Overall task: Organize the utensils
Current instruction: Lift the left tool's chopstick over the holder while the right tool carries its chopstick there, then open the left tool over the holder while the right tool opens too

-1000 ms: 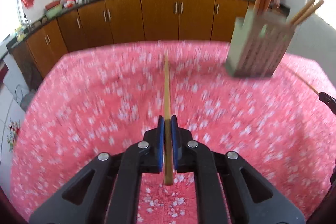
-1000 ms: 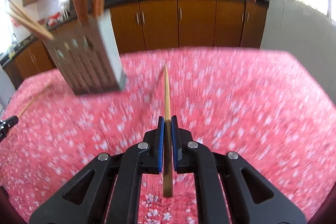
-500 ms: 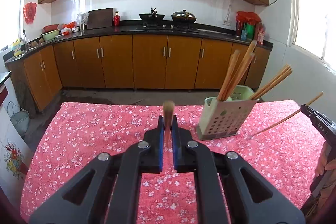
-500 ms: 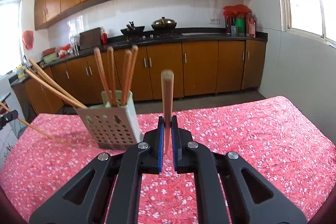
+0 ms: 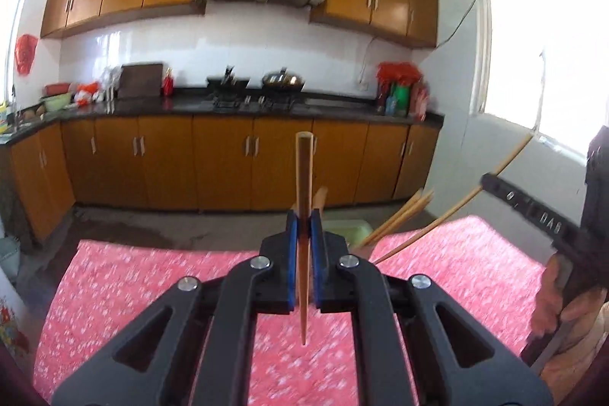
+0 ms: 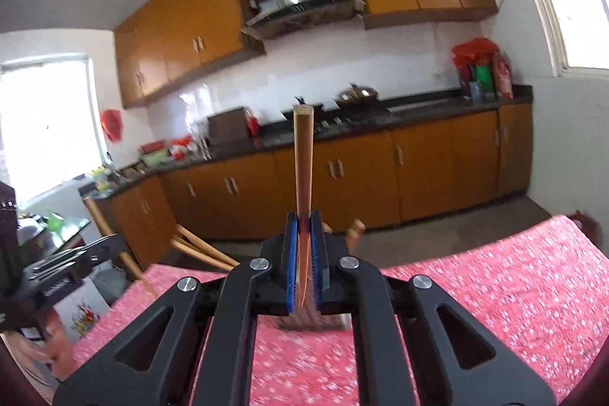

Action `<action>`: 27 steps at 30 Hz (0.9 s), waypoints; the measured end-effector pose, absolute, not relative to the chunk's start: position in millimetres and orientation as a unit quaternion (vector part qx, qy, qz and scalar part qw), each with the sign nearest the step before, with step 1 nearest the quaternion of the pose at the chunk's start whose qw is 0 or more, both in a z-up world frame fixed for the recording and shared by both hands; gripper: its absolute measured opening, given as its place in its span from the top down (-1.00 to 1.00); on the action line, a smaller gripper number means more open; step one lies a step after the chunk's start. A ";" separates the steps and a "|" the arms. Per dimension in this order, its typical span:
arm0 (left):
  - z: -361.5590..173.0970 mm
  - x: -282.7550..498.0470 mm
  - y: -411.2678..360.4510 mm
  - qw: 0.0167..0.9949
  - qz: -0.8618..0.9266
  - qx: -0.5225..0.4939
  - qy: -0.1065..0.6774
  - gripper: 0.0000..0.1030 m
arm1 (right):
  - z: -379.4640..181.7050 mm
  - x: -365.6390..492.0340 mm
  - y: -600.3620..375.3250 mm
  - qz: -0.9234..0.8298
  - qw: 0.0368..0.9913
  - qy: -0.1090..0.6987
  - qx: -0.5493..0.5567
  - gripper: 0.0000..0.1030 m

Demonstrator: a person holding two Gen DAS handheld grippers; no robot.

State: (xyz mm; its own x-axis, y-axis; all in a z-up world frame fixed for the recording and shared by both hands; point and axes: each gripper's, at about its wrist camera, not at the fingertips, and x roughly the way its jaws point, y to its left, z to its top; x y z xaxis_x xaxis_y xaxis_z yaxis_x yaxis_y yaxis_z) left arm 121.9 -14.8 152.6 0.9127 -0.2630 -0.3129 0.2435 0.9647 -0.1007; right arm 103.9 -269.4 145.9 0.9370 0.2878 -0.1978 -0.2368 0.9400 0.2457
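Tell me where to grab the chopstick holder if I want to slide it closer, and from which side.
Grip the holder's pale green rim at the near wall, coming from above on your side. Chopsticks fan out of its far right, so that side is crowded. Most of it is hidden behind the left gripper, so wall shape is unclear. Both grippers are shut on a chopstick each; free one first.

The bench (image 5: 125, 276), draped in a red cloth with small white blossoms, carries a pale green perforated plastic holder (image 5: 348, 229) stuffed with wooden chopsticks (image 5: 399, 215) near its far edge, mostly hidden and blurred in both views.
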 end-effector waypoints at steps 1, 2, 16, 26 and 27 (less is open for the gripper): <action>159.2 122.4 -19.8 0.979 -0.128 -0.030 0.153 0.84 | 150.8 103.3 -266.9 0.138 0.978 0.109 0.108 0.86; 167.3 123.3 -26.0 0.982 -0.126 -0.030 0.139 0.84 | 154.5 103.6 -265.4 0.139 0.979 0.104 0.106 0.86; 193.7 200.4 -60.1 0.991 -0.081 -0.072 0.075 0.84 | 147.8 173.7 -246.1 0.112 0.983 0.128 0.069 0.85; 158.3 233.0 -54.5 0.985 -0.086 -0.088 0.122 0.77 | 127.0 190.1 -250.7 0.111 0.978 0.155 0.087 0.84; 159.0 232.7 -53.0 0.985 -0.086 -0.090 0.122 0.67 | 128.1 190.2 -251.4 0.112 0.978 0.155 0.088 0.82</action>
State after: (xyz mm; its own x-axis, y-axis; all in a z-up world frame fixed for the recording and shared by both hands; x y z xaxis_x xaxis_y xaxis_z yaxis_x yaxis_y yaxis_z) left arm 232.7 -53.0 159.0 0.9554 -0.1916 -0.2248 0.1478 0.9690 -0.1980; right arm 190.2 -251.4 128.1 0.9273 0.2455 -0.2827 -0.1913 0.9597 0.2060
